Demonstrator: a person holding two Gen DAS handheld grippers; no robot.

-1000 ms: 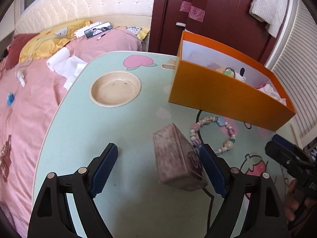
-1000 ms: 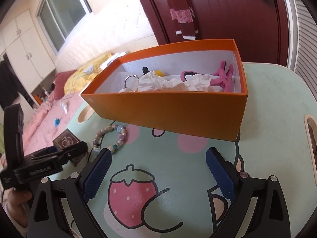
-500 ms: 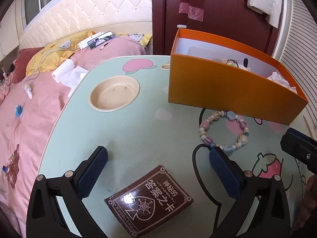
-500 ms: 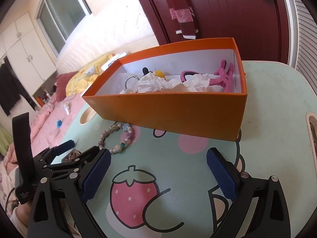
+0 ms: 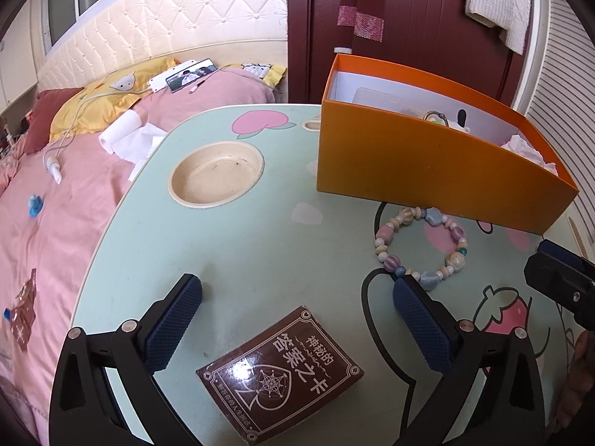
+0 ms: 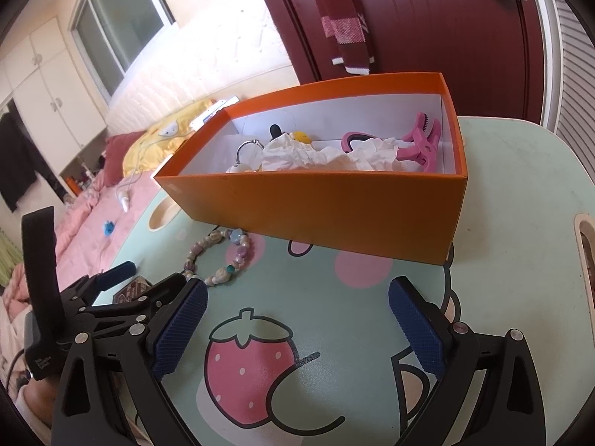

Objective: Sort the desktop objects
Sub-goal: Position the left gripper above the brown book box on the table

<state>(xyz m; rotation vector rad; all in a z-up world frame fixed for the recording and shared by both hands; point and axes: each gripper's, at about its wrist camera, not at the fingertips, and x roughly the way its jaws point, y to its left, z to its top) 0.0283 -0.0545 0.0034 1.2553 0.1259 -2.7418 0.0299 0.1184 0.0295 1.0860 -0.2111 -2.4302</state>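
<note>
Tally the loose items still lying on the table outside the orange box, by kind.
Brown card box with white lettering: 1
Pastel beaded bracelet: 1
Total: 2, both on the mint-green cartoon table, outside the orange cardboard box.

Both grippers angle downward over the mint-green table (image 5: 230,260), the left gripper (image 5: 297,319) and right gripper (image 6: 297,319) each with jaws spread wide and gripping nothing.

Bedroom: bed (image 5: 74,193), tufted headboard (image 5: 167,26)
</note>
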